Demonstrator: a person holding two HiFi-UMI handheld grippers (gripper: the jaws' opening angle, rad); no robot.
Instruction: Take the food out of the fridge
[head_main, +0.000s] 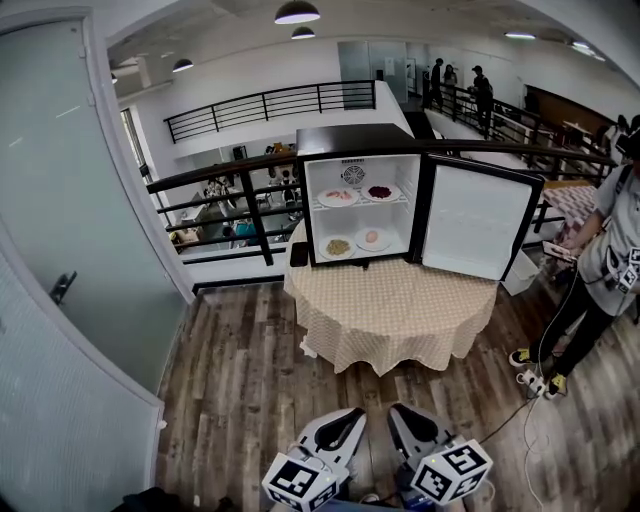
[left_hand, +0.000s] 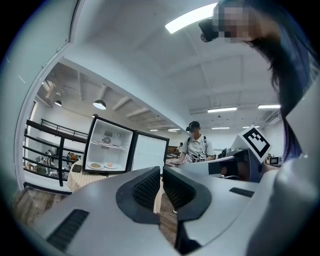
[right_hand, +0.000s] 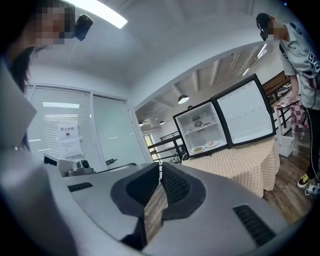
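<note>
Ahead, a clothed table (head_main: 400, 320) on floorboards (head_main: 240, 390) bears the fridge (head_main: 355, 138).

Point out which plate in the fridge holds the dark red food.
The white plate at the upper shelf's right end, beside the open door; the other three carry paler pink or yellowish food.

Fridge (head_main: 352, 138) open — four food plates (head_main: 338, 197) inside
</note>
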